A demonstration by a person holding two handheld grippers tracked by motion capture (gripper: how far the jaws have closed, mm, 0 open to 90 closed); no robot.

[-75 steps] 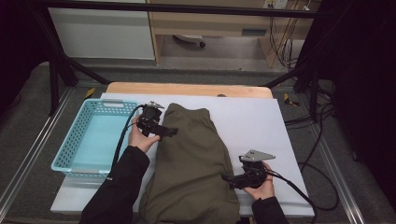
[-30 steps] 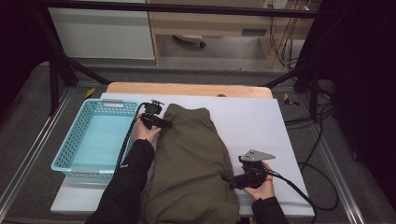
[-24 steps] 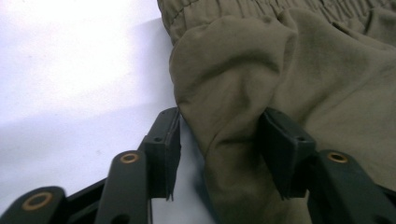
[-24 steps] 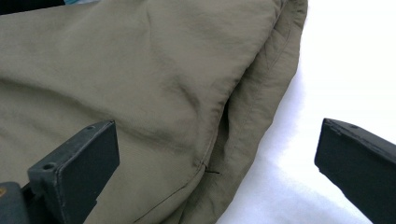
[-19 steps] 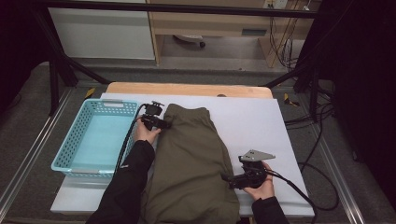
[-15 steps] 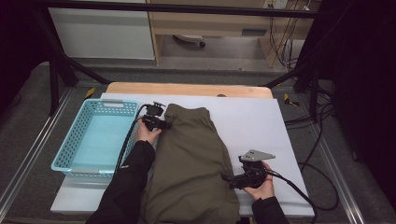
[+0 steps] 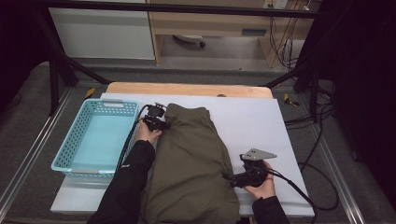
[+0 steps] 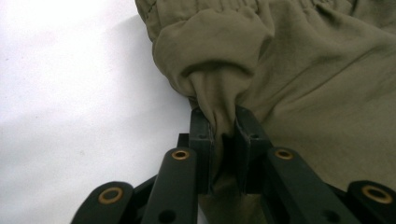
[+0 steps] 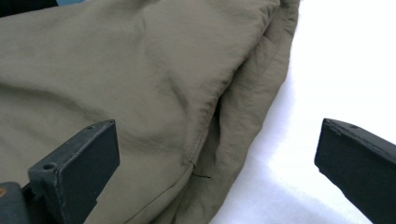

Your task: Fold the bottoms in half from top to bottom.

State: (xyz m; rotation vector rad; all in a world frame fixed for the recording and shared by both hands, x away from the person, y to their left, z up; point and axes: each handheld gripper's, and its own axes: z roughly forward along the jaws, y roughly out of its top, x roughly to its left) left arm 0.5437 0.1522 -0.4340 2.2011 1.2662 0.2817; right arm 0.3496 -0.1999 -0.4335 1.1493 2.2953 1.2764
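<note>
Olive-green trousers (image 7: pixel 189 163) lie folded lengthwise on my white table (image 7: pixel 252 121), waistband at the far end, just right of the blue basket (image 7: pixel 93 140). Fabric near the elastic waistband is bunched into a pinched fold (image 8: pixel 219 98).

You worked at a white-topped table (image 7: pixel 247 121) with a wooden far edge, on grey carpet (image 7: pixel 28 121); a white cabinet (image 7: pixel 102 32) and wooden desk (image 7: pixel 210 23) stood beyond, cables (image 7: pixel 322 140) trailing right.
</note>
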